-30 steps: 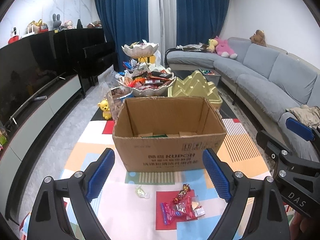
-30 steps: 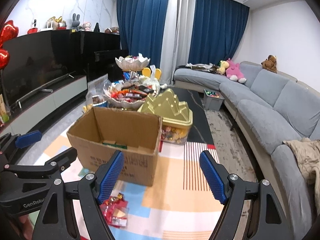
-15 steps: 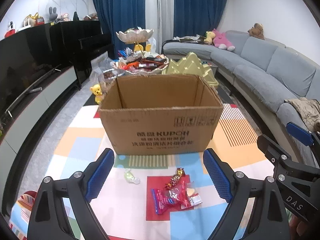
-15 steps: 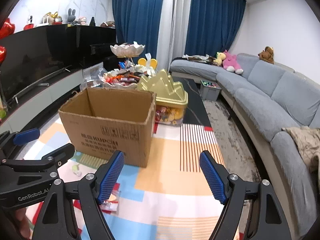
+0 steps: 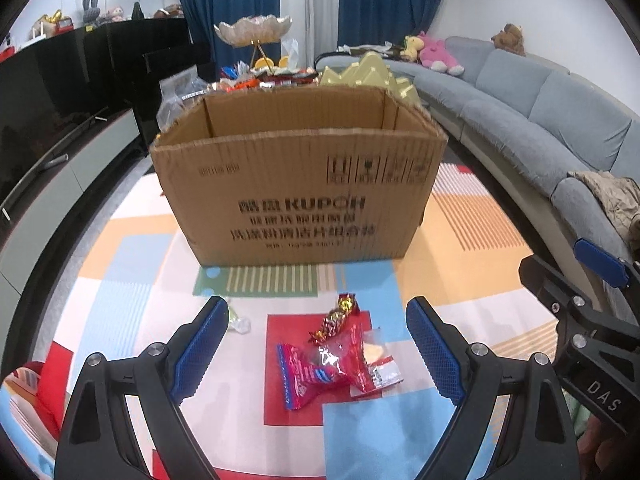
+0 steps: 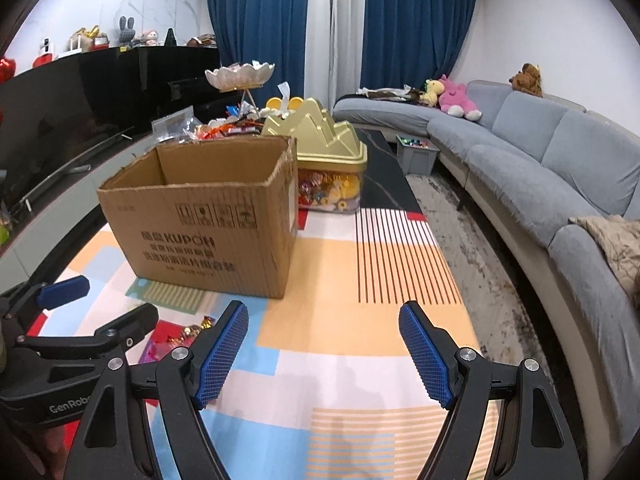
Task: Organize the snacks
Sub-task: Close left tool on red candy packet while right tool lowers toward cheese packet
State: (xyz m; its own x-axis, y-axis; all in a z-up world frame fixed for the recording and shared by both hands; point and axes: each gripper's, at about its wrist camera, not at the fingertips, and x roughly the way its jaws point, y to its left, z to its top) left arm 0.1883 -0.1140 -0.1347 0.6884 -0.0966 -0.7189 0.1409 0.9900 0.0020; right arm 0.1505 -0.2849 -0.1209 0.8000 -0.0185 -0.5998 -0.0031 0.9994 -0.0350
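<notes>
left gripper (image 5: 316,344) spread over snack packets (image 5: 336,364) | right gripper (image 6: 322,354) spread | gold-lidded tub (image 6: 328,168) clear only right

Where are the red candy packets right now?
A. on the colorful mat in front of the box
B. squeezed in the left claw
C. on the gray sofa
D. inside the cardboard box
A: the red packets lie on the mat in front of the box, between the open fingers of the left claw, which is not touching them.
</notes>
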